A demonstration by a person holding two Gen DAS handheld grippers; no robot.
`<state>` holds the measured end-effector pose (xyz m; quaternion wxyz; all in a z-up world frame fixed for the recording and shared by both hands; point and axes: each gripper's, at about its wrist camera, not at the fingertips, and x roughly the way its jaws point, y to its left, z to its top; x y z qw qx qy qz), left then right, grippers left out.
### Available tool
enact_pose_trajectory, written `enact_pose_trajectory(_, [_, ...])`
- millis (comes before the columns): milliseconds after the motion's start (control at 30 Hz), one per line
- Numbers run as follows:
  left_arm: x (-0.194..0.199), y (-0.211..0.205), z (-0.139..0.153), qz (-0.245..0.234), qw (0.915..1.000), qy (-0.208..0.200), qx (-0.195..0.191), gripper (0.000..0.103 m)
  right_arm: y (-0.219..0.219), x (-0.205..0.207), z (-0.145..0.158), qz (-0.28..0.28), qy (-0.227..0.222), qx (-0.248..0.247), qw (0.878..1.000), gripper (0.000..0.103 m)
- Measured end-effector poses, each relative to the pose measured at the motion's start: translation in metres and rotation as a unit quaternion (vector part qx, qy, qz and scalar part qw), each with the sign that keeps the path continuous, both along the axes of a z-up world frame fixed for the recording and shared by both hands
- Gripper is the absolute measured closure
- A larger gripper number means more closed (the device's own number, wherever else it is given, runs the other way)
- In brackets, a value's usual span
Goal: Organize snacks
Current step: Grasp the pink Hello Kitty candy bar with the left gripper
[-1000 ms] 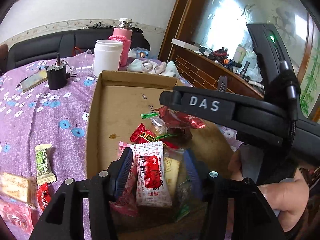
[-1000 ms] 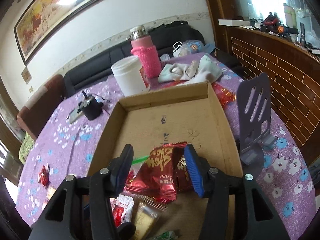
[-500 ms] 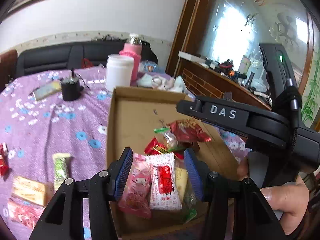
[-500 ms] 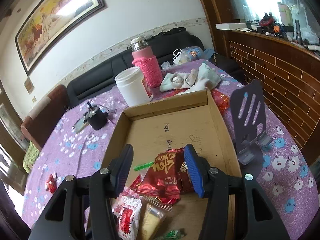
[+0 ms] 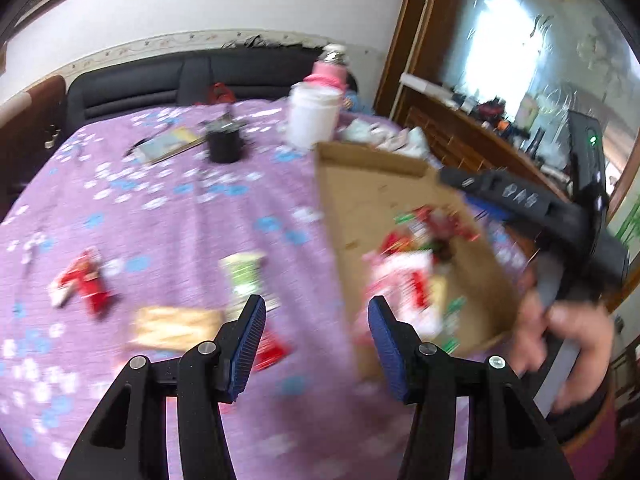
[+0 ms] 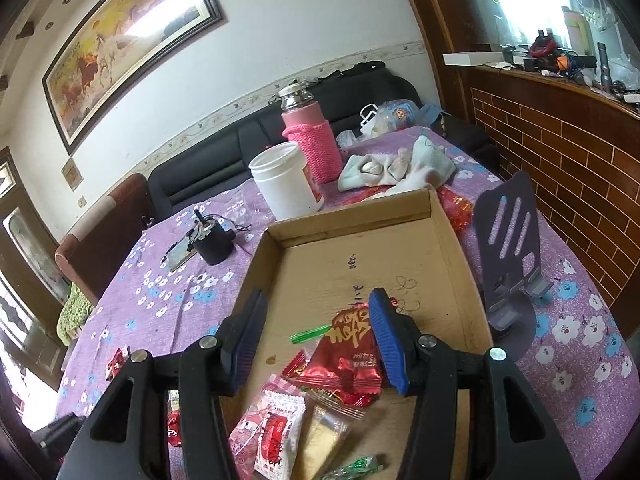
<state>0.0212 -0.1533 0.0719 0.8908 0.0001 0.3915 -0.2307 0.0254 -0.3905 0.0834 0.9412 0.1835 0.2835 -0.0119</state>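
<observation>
Purple surface point(image 5: 168, 216) lies bare left of the box point(image 5: 332, 216) edge; my left gripper point(image 5: 316, 332), half-wide and empty, has swung off the box.

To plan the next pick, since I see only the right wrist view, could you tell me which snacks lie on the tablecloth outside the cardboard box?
Observer: A green-wrapped snack lies on the tablecloth, left of the cardboard box.
Operator: Is anything else close to it?
Observer: A beige packet lies nearer the camera, beside the left gripper.
Operator: Is that gripper carrying anything?
Observer: No, its fingers stand open, with only cloth between them.
</observation>
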Motion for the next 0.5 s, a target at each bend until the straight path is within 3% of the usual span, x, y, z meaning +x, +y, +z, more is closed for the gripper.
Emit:
enact_pose_trajectory(67, [0.006, 0.027, -0.007, 0.012, 0.9998, 0.011, 0.012, 0.047, 0.004, 0.001, -0.001, 0.005, 0.003, -0.003, 1.0, 0.051])
enact_pose_trajectory(233, [0.028, 0.076, -0.028, 0.043, 0.9982, 0.041, -0.006, 0.047, 0.015, 0.002, -0.003, 0.019, 0.005, -0.017, 1.0, 0.051])
enact_pose_trajectory(367, [0.042, 0.085, -0.046, 0.039, 0.997, 0.062, -0.024, 0.047, 0.018, 0.003, -0.005, 0.023, 0.007, -0.022, 0.999, 0.051])
enact_pose_trajectory(500, [0.044, 0.082, -0.053, 0.034, 0.9975, 0.061, -0.012, 0.047, 0.019, 0.004, -0.006, 0.027, 0.009, -0.017, 0.999, 0.051])
